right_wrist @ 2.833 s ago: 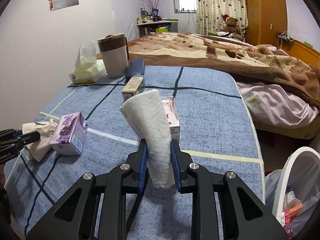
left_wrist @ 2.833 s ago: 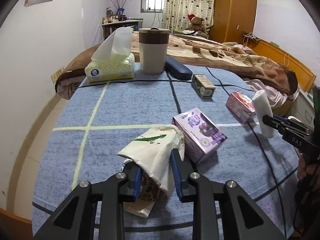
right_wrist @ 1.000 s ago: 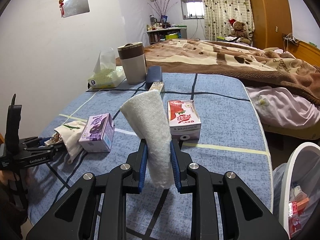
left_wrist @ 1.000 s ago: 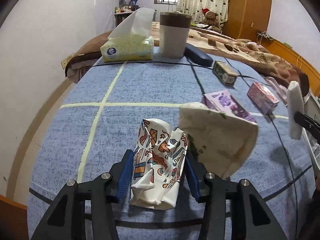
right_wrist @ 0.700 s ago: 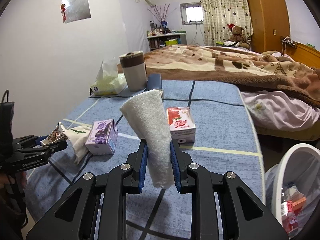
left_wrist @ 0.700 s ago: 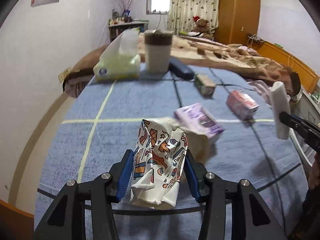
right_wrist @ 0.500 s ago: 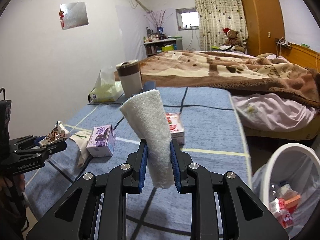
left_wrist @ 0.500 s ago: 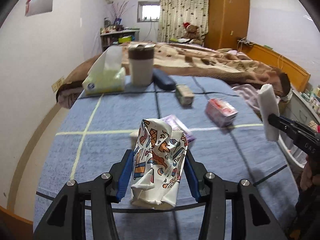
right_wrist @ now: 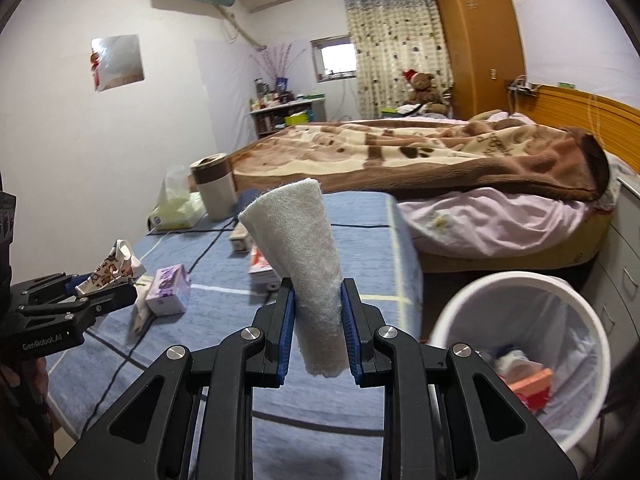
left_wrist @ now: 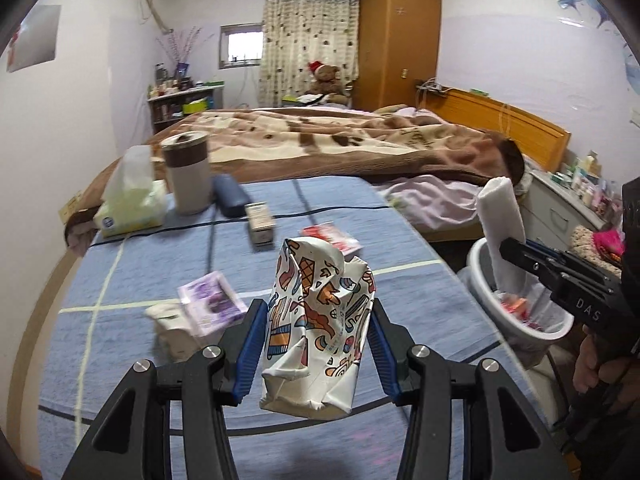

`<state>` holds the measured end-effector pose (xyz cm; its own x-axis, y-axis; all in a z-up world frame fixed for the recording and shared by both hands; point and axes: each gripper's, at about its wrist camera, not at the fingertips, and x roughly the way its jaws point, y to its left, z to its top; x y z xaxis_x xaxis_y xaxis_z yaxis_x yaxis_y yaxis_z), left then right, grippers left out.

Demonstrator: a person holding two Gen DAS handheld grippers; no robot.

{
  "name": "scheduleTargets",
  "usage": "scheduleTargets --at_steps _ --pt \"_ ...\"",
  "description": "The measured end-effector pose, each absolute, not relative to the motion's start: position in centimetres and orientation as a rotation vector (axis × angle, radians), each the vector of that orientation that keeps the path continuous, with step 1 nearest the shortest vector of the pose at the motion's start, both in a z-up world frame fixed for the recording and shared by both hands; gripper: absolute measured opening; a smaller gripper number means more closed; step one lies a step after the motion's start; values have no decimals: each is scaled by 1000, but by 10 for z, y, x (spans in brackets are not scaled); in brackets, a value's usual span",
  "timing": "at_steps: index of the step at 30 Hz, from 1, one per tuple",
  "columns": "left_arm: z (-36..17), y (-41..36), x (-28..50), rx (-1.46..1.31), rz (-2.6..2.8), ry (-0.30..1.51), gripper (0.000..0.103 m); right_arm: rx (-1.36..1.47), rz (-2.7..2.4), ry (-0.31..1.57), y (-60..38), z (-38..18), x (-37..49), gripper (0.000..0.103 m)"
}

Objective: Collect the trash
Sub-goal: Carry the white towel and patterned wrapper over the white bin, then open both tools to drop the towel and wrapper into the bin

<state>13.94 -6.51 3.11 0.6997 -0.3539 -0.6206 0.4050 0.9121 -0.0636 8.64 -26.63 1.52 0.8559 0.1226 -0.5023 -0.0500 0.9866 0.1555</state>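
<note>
the left wrist view shows the printed face of the crumpled wrapper (left_wrist: pixel 318 328) with its cartoon ice-cream pattern, squeezed upright between the blue pads of the left gripper (left_wrist: pixel 316 354); the right wrist view catches that same wrapper (right_wrist: pixel 112 270) only as a small crushed shape at the far left, sticking out of the left gripper (right_wrist: pixel 106 292). the right wrist view in turn looks down into the white trash bin (right_wrist: pixel 472 300) at lower right, lined with a pale bag and holding red and orange scraps, while the left wrist view sees just part of its rim (left_wrist: pixel 478 264) beyond the table edge.

the right gripper (right_wrist: pixel 318 338) is clamped on a rolled white cloth (right_wrist: pixel 304 264) that stands up between its pads, leaning a little to the left; from the left camera the same cloth (left_wrist: pixel 502 216) shows above the bin, held by the right gripper (left_wrist: pixel 510 252) with a hand (left_wrist: pixel 596 364) below it.

on the blue checked tablecloth (left_wrist: pixel 152 264) a purple carton (left_wrist: pixel 212 304) lies on a pale bag, left of the wrapper (blurred here). a red and white box (left_wrist: pixel 332 238), a small box (left_wrist: pixel 260 224), a tissue pack (left_wrist: pixel 130 200) and a brown-lidded cup (left_wrist: pixel 188 178) sit farther back.
</note>
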Motion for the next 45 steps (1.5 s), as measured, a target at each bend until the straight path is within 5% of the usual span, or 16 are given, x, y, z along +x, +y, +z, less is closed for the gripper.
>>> scheduleTargets --at_steps 26,45 --pt "21 -257 130 158 -751 682 50 198 -239 579 -376 2 52 24" --pt "14 -314 140 143 -820 703 50 215 -339 650 -406 -13 56 24"
